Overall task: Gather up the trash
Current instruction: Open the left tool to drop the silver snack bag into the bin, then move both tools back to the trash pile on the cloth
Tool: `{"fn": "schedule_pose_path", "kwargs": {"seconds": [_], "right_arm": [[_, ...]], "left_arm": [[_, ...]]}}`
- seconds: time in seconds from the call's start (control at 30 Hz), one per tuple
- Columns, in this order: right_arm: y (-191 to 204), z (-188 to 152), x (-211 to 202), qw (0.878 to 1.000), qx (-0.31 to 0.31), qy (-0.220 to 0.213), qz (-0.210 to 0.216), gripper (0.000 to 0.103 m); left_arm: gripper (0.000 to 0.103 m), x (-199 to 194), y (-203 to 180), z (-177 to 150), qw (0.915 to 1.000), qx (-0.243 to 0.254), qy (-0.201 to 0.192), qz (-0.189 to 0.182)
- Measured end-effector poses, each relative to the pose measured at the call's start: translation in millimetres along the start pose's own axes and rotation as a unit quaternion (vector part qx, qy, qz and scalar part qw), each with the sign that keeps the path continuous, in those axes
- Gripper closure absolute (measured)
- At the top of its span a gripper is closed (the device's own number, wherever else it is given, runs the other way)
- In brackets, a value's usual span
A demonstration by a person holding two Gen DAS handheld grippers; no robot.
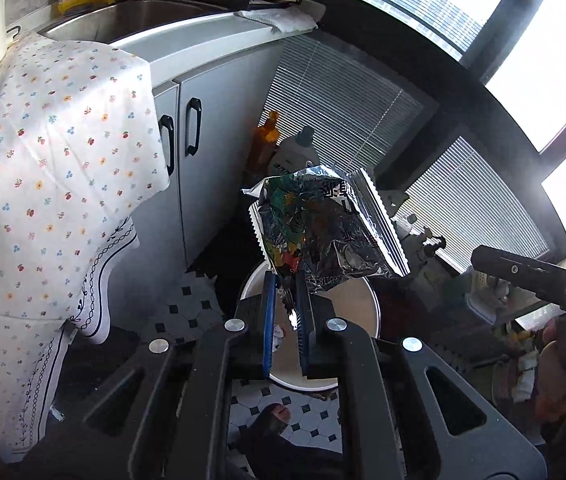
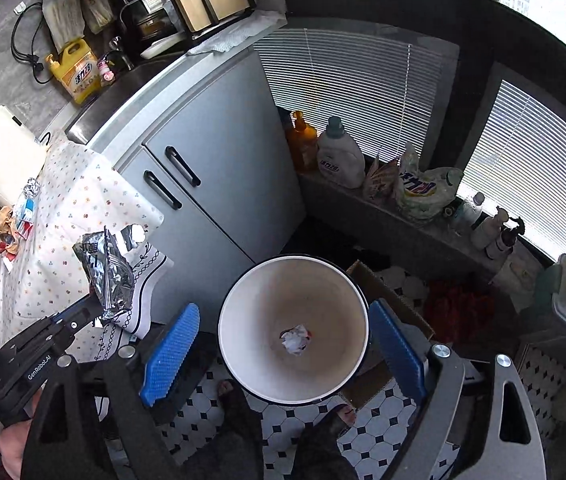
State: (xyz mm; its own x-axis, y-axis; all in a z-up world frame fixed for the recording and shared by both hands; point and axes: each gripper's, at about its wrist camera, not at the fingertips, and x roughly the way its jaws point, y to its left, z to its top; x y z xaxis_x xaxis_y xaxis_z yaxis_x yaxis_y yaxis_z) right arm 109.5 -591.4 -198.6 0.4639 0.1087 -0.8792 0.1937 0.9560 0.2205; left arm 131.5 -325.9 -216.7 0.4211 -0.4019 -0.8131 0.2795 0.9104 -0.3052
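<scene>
The table (image 2: 71,216), under its flowered cloth, is standing beside the grey cabinet (image 2: 219,152), and scraps of rubbish (image 2: 15,224) are lying at its far end, so more collecting seems to be waiting there. The bin (image 2: 293,324) is sitting on the tiled floor just off the table's corner, mouth up, probably so that scraps can be dropped straight in. A crumpled white wad (image 2: 295,339) is lying at its bottom already.

The left gripper (image 1: 285,300) is pinching a foil wrapper (image 1: 323,232) by its lower edge, jaws nearly together on the foil. It is holding the wrapper up near the bin's rim; whether it is fully over the mouth I cannot tell.

The right gripper (image 2: 279,354) is hanging directly over the bin with its jaws wide apart and nothing between them, the blue pads straddling the opening. That pose fits a release, judging by the wad directly below.
</scene>
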Motion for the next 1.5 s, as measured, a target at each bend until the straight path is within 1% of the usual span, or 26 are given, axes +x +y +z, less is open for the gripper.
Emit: {"fn": "schedule_pose_path", "kwargs": {"seconds": [0.03, 0.1, 0.13, 0.2, 0.23, 0.27, 0.33, 0.37, 0.4, 0.5, 0.57, 0.63, 0.9, 1.03, 1.23, 1.4, 1.5], "right_arm": [[-5.5, -1.3, -3.3, 1.0, 0.005, -0.002, -0.002, 0.018], [-14.3, -4.4, -9.0, 1.0, 0.015, -0.007, -0.009, 0.017], [-18.0, -6.1, -11.6, 1.0, 0.02, -0.01, -0.013, 0.015], [-24.8, -9.3, -16.6, 0.999, 0.028, -0.015, -0.02, 0.014], [-27.7, -11.0, -18.8, 0.999, 0.033, -0.017, -0.022, 0.014], [-30.4, -12.3, -20.5, 0.999, 0.037, -0.018, -0.024, 0.014], [-34.3, -14.4, -23.8, 0.998, 0.046, -0.023, -0.029, 0.013], [-34.6, -14.7, -25.1, 0.998, 0.048, -0.025, -0.031, 0.012], [-34.2, -14.7, -26.4, 0.998, 0.048, -0.028, -0.034, 0.011], [-28.4, -13.2, -28.7, 0.998, 0.046, -0.033, -0.031, 0.009], [-19.8, -11.5, -29.8, 0.998, 0.04, -0.037, -0.026, 0.008], [-9.0, -8.5, -30.2, 0.999, 0.032, -0.038, -0.019, 0.008], [52.5, 5.8, -27.7, 0.999, -0.005, -0.044, 0.022, 0.008], [91.7, 14.2, -25.1, 0.998, -0.027, -0.047, 0.043, 0.008], [157.0, 27.2, -15.9, 0.994, -0.065, -0.048, 0.068, 0.008], [205.6, 33.1, -9.9, 0.992, -0.084, -0.049, 0.082, 0.008], [230.8, 35.4, -6.0, 0.99, -0.098, -0.047, 0.088, 0.008]], "left_arm": [[0.092, 6.3, -5.7, -0.1, 0.9999, 0.005, 0.009, -0.007], [0.087, 19.2, -15.2, 0.1, 0.9992, 0.013, 0.034, -0.019], [0.08, 25.3, -19.8, -0.1, 0.9985, 0.014, 0.045, -0.028], [0.056, 32.8, -27.2, 0.1, 0.9973, 0.021, 0.058, -0.041], [0.049, 34.3, -29.7, 1.0, 0.997, 0.024, 0.06, -0.043], [0.04, 34.3, -30.9, 2.5, 0.9969, 0.025, 0.059, -0.045], [0.035, 31.3, -30.1, 6.5, 0.9971, 0.022, 0.054, -0.048], [0.03, 28.7, -27.8, 8.6, 0.9974, 0.022, 0.051, -0.045], [0.025, 24.8, -24.1, 10.7, 0.9979, 0.021, 0.047, -0.04], [0.018, 9.9, -12.1, 16.6, 0.9994, 0.014, 0.026, -0.02], [0.015, -1.0, -1.7, 20.6, 0.9999, 0.005, 0.012, -0.002], [0.014, -12.3, 9.7, 22.7, 0.9999, -0.005, -0.001, 0.015], [0.011, -66.9, 63.9, 29.5, 0.9963, -0.049, -0.047, 0.053], [0.01, -95.9, 96.2, 33.5, 0.992, -0.067, -0.071, 0.08], [0.01, -133.3, 152.8, 33.9, 0.9835, -0.102, -0.1, 0.11], [0.01, -154.3, 197.3, 33.7, 0.9776, -0.123, -0.113, 0.128], [0.01, -164.9, 220.8, 33.6, 0.9737, -0.138, -0.123, 0.133]]}}
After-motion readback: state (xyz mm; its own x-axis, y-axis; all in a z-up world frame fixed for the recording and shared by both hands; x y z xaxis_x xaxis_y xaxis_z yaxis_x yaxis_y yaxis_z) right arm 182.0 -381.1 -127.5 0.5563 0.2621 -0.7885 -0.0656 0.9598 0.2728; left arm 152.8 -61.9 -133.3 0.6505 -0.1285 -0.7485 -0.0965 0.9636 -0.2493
